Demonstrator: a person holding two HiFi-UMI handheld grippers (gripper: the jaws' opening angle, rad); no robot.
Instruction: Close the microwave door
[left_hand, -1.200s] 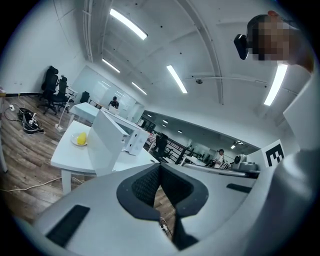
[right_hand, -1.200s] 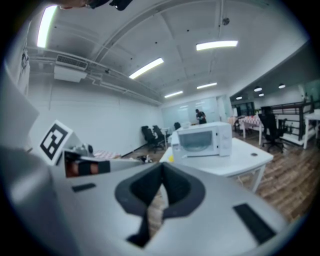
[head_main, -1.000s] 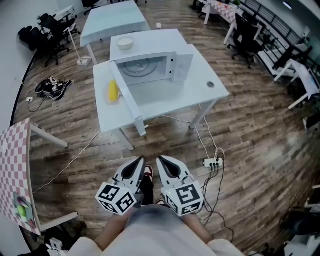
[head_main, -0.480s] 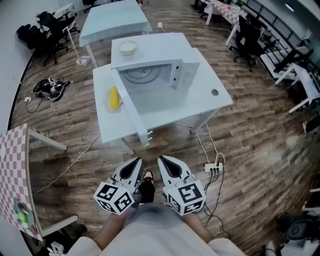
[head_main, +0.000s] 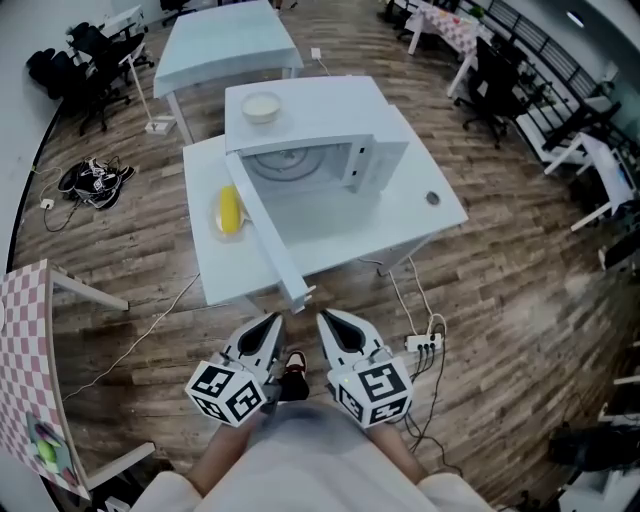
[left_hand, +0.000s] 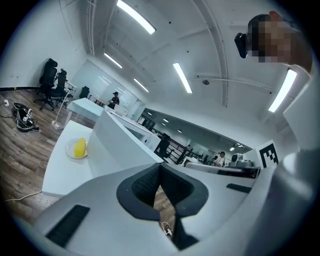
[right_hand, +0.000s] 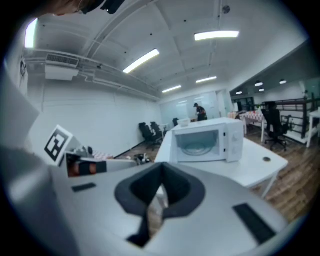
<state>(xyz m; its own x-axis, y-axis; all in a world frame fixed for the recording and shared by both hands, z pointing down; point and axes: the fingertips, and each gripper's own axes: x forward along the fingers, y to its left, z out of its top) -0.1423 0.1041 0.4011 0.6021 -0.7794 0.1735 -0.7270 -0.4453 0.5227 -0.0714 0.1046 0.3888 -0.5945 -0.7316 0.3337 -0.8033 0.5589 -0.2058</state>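
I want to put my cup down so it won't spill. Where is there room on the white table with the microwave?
The biggest bare patch of the table lies in front of the microwave, between its open door and the small round hole. Left of the door it's tighter: a plate of yellow food sits there.

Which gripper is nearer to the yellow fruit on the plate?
Left. The left gripper hangs short of the yellow fruit, nearly in line with it; the right gripper is farther right.
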